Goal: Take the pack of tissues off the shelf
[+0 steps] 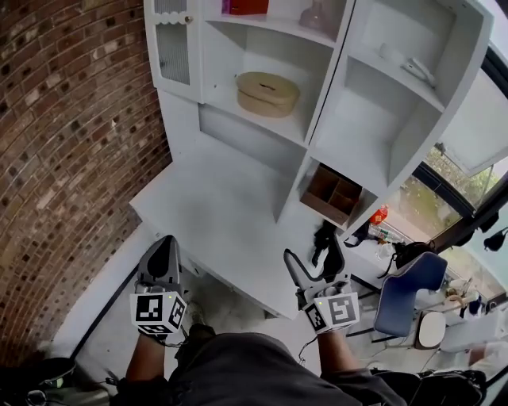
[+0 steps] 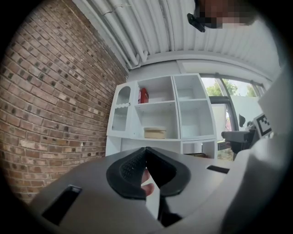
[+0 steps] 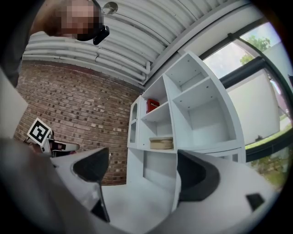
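Observation:
A white shelf unit [image 1: 317, 119] stands at the back of a white desk [image 1: 214, 214]. A red pack [image 1: 248, 6] sits on its top left shelf, also seen as the red pack [image 2: 143, 95] and the red pack [image 3: 152, 105] in the gripper views. One shelf lower lies a tan oval box [image 1: 268, 93] with a slot in its lid. My left gripper [image 1: 164, 244] hangs off the desk's near left corner, jaws shut and empty [image 2: 146, 151]. My right gripper [image 1: 313, 260] hovers over the desk's near right edge, open with nothing in it [image 3: 142, 167]. Both are far from the shelves.
A brick wall [image 1: 71, 119] runs along the left. The shelf unit's top left compartment has a ribbed glass door [image 1: 172, 47]. A brown wooden organiser [image 1: 332, 194] sits in the low right cubby. A blue chair [image 1: 409, 289] and dark items stand right of the desk.

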